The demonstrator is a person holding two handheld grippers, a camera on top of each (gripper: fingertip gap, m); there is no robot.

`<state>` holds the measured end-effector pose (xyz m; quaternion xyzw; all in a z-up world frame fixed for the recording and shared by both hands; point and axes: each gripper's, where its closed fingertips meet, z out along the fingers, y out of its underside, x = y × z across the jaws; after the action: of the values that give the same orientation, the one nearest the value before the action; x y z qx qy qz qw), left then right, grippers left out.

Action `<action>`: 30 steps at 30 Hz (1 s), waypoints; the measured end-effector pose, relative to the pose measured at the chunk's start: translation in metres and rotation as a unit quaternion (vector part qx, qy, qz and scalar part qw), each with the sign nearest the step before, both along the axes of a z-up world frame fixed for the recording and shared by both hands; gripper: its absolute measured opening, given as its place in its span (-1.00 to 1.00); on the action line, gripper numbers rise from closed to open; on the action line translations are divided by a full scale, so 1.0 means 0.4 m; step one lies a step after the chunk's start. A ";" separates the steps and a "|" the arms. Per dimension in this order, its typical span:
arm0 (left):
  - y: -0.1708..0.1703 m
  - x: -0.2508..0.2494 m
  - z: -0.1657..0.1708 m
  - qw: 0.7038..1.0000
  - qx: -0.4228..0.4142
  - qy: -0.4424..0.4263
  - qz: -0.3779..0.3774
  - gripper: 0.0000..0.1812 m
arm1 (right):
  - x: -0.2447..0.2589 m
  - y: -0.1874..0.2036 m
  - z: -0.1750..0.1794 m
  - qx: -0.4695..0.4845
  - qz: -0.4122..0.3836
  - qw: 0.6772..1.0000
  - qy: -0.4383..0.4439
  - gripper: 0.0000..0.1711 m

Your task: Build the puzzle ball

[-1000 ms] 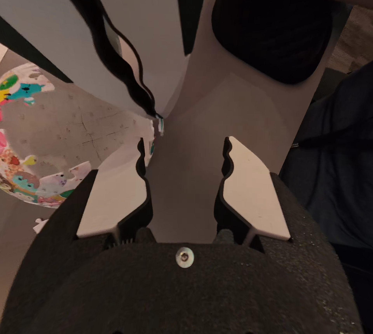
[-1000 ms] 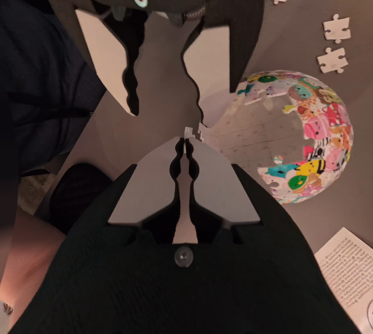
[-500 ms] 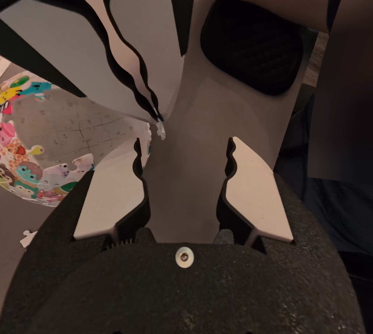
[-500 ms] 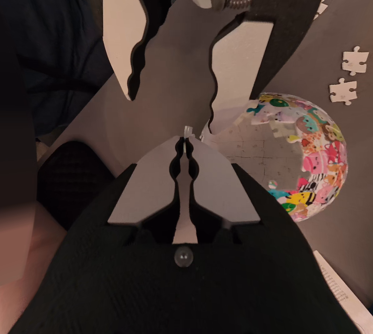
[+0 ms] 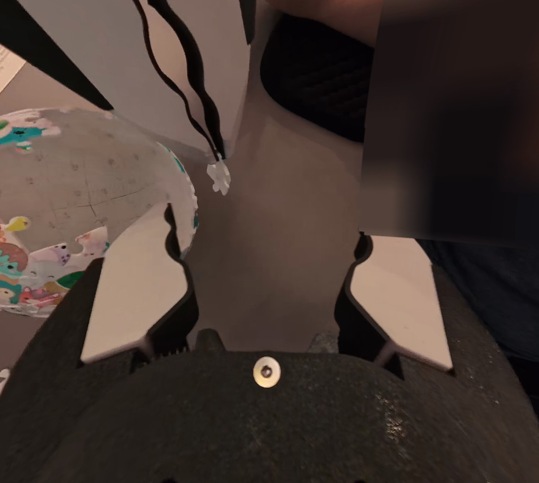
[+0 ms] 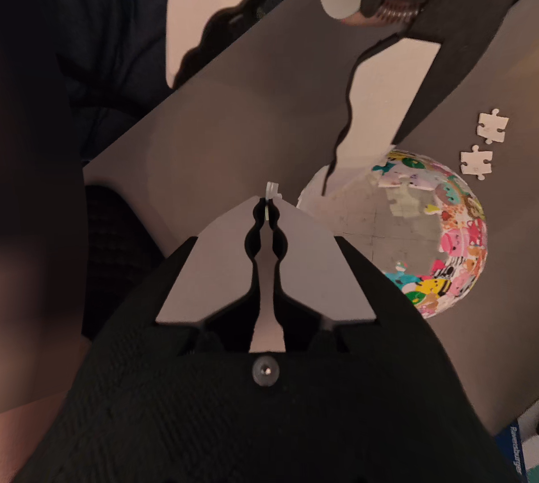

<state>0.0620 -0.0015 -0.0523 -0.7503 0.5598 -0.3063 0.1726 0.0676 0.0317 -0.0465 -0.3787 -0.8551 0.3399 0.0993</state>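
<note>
Puzzle ball (image 6: 414,235), a half-built sphere of glossy cartoon-printed pieces with a grey unprinted inside, rests on the grey desk (image 6: 233,124) near its front edge, open side up and part of the shell not yet filled.

The right gripper (image 6: 267,202) has its white fingers with wavy black pads pinched together on a small white puzzle piece (image 5: 219,178), held by one edge so most of it juts beyond the tips. The left gripper (image 5: 264,238) stands wide and empty, one finger (image 6: 379,107) just above the ball's rim.

Compared with a second ago, the held piece has come clear of the ball's edge and hangs in the gap between the two grippers, and the left jaws have spread further. That reads as a hand-off or re-grip in preparation rather than an insertion: the piece looks set to be turned or taken before it is fitted.

Two loose white puzzle pieces (image 6: 484,145) lie face down beyond the ball, toward the desk's far side.
</note>
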 end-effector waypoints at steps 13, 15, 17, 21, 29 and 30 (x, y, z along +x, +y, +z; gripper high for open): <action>-0.024 0.006 -0.027 1.000 -0.011 0.000 -0.016 0.60 | -0.013 0.009 -0.027 0.018 -0.044 0.998 -0.036 -0.96; -0.024 0.005 -0.027 1.000 -0.008 0.000 -0.016 0.59 | -0.011 0.008 -0.027 0.012 -0.051 0.998 -0.045 -0.96; -0.026 0.004 -0.027 1.000 -0.011 0.001 -0.017 0.57 | -0.013 0.012 -0.032 0.017 -0.059 0.997 -0.048 -0.96; -0.029 0.000 -0.036 1.000 -0.019 0.007 -0.016 0.55 | -0.017 0.010 -0.046 0.020 -0.073 0.995 -0.070 -0.96; -0.026 0.006 -0.036 1.000 -0.017 -0.002 -0.016 0.53 | -0.017 0.030 -0.053 0.026 -0.093 0.992 -0.085 -0.96; -0.028 0.008 -0.034 1.000 -0.019 -0.005 -0.017 0.53 | -0.018 0.029 -0.055 0.024 -0.094 0.991 -0.086 -0.96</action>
<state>0.0652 -0.0126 -0.0661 -0.7421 0.5659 -0.3239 0.1555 0.0604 0.0435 -0.0684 -0.4832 -0.8287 0.2746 0.0658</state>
